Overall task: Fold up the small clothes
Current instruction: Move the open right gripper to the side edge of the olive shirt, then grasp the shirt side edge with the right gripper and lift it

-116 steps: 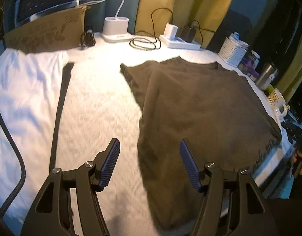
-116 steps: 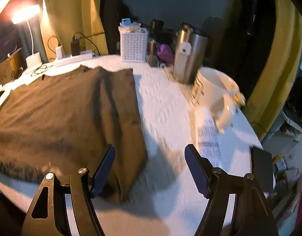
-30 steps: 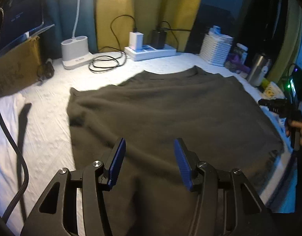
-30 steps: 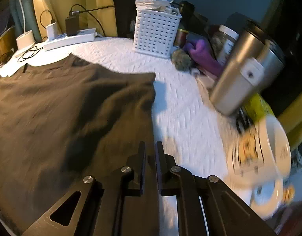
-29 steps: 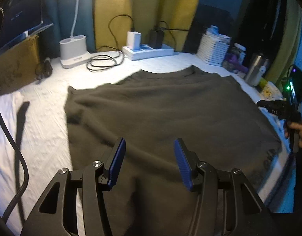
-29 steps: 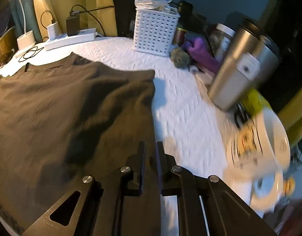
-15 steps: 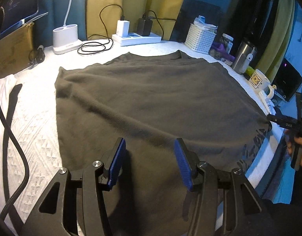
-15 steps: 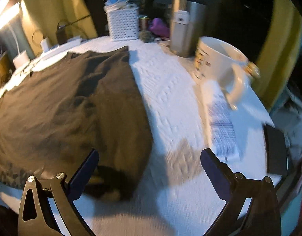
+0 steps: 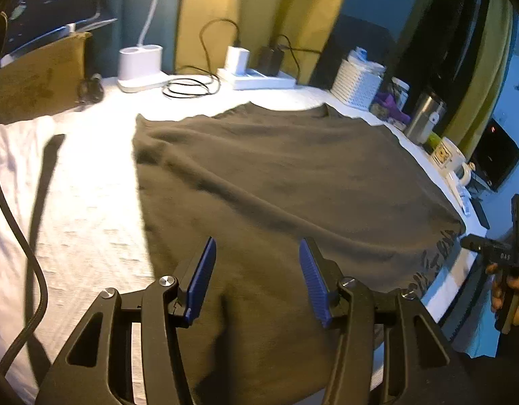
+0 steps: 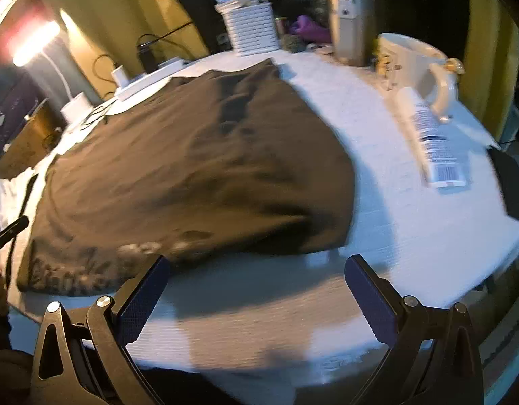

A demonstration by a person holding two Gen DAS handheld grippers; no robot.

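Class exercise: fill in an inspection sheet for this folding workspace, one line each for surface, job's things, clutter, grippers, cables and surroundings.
Surface: white textured table cover, partly bare.
Job's things: dark brown T-shirt spread flat, printed hem at the near edge.
Clutter: white slatted basket, steel tumbler, cream mug, white tube lying flat.
Grippers: left gripper open above the shirt; right gripper wide open, empty.
Cables: black coiled cable beside white power strip.
Surroundings: yellow curtains, lit lamp.

One shirt point(image 9: 286, 182), one mug point(image 10: 411, 64)
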